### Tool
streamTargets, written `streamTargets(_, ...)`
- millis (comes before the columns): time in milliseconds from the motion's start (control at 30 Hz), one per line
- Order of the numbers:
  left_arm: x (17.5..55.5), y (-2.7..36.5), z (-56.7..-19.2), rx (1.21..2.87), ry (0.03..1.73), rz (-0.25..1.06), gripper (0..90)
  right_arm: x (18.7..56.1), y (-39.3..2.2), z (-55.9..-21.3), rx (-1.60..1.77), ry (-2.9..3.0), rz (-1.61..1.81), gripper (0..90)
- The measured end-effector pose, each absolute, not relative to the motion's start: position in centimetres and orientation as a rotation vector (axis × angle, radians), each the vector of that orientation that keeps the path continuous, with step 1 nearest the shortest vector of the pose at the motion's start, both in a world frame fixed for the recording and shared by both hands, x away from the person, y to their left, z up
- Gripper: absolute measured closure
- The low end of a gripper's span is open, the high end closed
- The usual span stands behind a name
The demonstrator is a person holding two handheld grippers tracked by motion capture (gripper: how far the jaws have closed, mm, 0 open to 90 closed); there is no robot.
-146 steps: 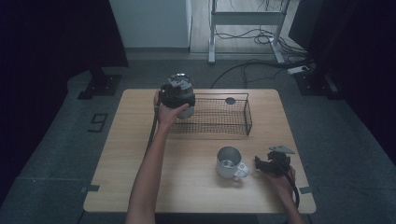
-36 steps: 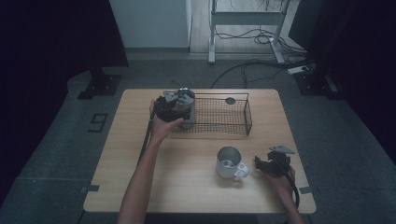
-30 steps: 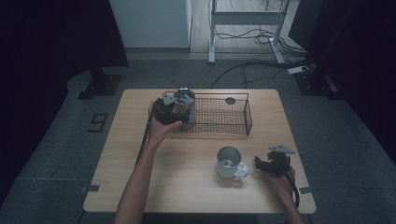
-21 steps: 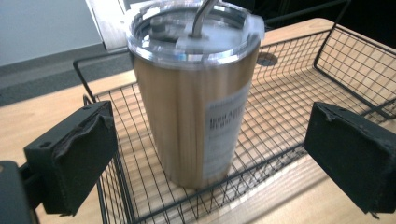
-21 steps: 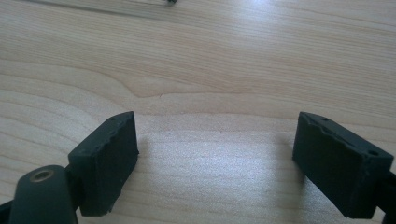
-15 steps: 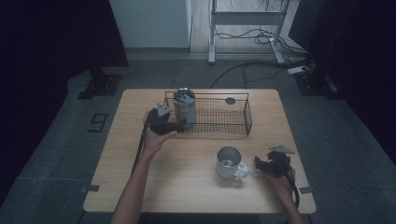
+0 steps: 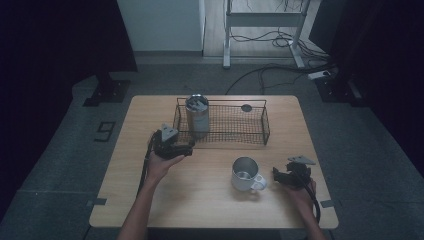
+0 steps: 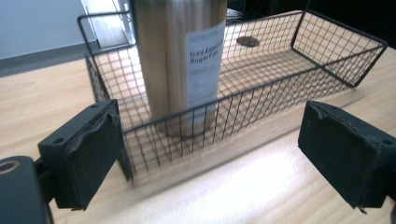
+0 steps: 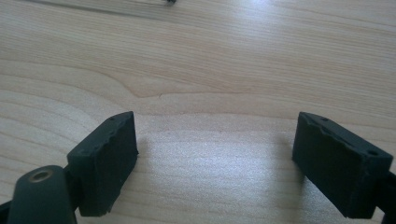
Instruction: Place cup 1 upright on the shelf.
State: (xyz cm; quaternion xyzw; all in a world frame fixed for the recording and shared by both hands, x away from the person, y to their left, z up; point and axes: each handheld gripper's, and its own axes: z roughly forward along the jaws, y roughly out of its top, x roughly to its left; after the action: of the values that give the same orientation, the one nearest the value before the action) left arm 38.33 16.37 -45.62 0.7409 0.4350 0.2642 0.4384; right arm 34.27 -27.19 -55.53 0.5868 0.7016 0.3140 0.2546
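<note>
We see the left hand-held gripper (image 7: 187, 146) just in front of the wire basket's (image 7: 260, 116) near left corner, its jaws apart with nothing between them; they have just been closing a little, yet they grasp nothing. In the left gripper view its two black pads (image 8: 86, 154) stand wide on either side of bare wood, and the basket's mesh wall rises right ahead of them.

Beyond that wall stands the steel tumbler (image 7: 197, 115), upright in the left end of the basket, a white label facing the left hand-held gripper. The tumbler is clear of the jaws, with the mesh between them. A small dark disc (image 7: 246, 107) lies on the basket floor toward the far right part.

The right hand-held gripper (image 7: 280, 176) rests low at the near right of the surface (image 7: 150, 210), its jaws spread and empty, bare wood between the pads in the right gripper view. Just beside it, toward the middle, sits a metal mug (image 7: 245, 173), open end up, its handle turned toward that hand-held gripper; we cannot tell whether the two touch.
</note>
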Motion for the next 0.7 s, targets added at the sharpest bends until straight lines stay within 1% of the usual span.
streamTargets(333, 35.4, 19.2, -48.0, 1.844, 1.132, 0.629, 7.0, 34.3, -27.2, -55.5, 1.595, 1.905, 0.852, 13.2)
streamTargets(600, 34.3, 20.7, -49.3, 1.847, 1.159, 0.606, 7.0, 34.3, -27.2, -55.5, 1.596, 1.903, 0.851, 13.2)
streamTargets(700, 34.2, 21.2, -49.7, 1.838, 1.168, 0.575, 7.9, 34.3, -27.2, -55.5, 1.597, 1.904, 0.854, 13.2)
